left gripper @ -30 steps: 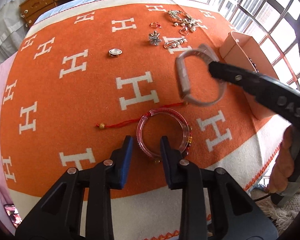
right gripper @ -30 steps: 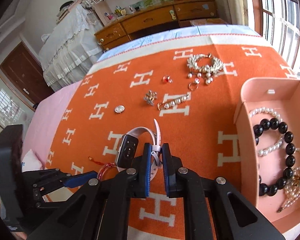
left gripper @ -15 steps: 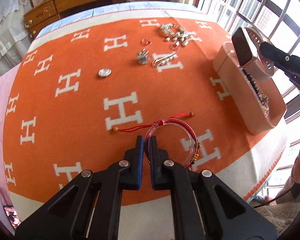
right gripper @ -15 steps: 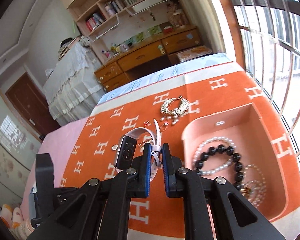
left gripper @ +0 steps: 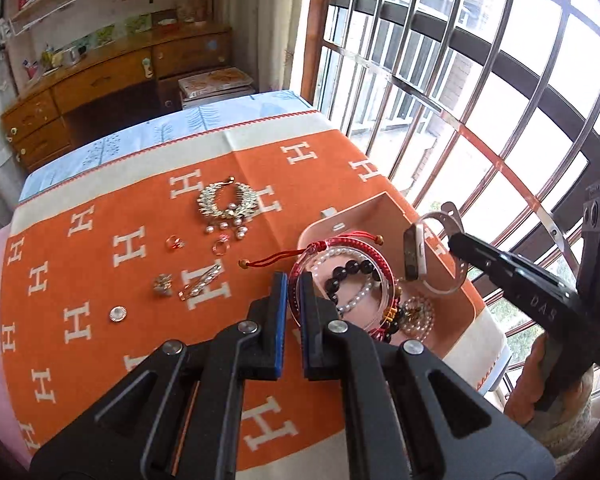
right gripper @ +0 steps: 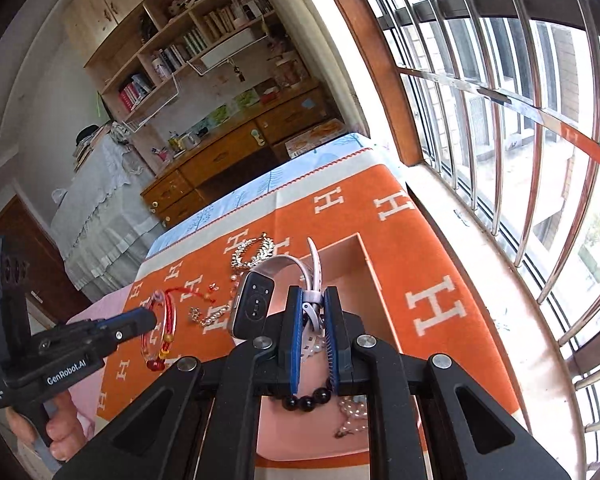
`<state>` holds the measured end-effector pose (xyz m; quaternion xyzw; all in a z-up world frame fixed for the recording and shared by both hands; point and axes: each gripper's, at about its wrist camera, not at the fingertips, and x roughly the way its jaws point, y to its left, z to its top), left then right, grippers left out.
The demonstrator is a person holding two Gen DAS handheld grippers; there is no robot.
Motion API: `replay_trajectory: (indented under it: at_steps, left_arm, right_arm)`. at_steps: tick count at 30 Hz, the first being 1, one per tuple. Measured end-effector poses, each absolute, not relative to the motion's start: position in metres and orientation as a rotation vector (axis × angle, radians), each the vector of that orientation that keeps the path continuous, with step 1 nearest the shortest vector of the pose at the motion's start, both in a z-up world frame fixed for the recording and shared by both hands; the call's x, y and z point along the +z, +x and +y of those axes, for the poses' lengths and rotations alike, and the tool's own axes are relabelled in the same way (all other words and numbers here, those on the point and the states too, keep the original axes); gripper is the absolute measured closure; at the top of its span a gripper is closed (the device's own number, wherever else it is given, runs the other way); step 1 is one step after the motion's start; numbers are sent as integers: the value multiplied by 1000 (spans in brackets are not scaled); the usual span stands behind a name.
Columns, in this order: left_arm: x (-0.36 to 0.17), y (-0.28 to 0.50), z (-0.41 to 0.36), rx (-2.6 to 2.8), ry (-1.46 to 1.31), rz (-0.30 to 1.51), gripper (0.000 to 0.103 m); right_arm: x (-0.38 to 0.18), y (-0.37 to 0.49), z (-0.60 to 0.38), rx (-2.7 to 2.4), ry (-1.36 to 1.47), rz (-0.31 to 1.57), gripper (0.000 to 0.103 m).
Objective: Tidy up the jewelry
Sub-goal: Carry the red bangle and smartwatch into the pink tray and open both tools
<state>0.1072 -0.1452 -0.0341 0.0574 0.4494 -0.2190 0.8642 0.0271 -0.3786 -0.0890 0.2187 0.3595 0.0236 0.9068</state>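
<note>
My left gripper [left gripper: 293, 284] is shut on a clear pink bangle with a red cord [left gripper: 342, 248] and holds it in the air over the near-left side of the pink box [left gripper: 384, 204]. It also shows in the right wrist view [right gripper: 160, 320]. My right gripper [right gripper: 312, 312] is shut on the strap of a pale pink smartwatch [right gripper: 254, 310] and holds it above the box [right gripper: 352, 264]. In the left wrist view the watch [left gripper: 414, 254] hangs over the box's right side. Black and pearl bead bracelets [left gripper: 352, 276] lie inside the box.
Loose jewelry lies on the orange H-patterned blanket [left gripper: 100, 320]: a silver leaf necklace [left gripper: 228, 202], small rings [left gripper: 176, 242], a pearl pin [left gripper: 200, 286], a flower brooch [left gripper: 162, 284], a round silver piece [left gripper: 118, 314]. A barred window [left gripper: 480, 80] stands close on the right.
My left gripper shut on the bangle, lifted it off the blanket and carried it right, over the box. My right gripper moved the watch over the box as well.
</note>
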Motion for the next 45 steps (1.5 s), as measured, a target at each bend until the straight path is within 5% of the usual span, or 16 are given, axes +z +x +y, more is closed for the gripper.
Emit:
replay_trajectory:
  at_steps: [13, 19, 45]
  left_arm:
    - [-107, 146, -216, -456, 191, 1054, 98]
    - [-105, 143, -209, -523, 138, 1094, 74]
    - [-85, 108, -128, -400, 98, 1045, 72]
  right_arm:
    - [-126, 21, -388, 1, 435, 804, 93]
    - [-138, 36, -382, 19, 443, 826, 92]
    - [-147, 138, -335, -66, 273, 857, 92]
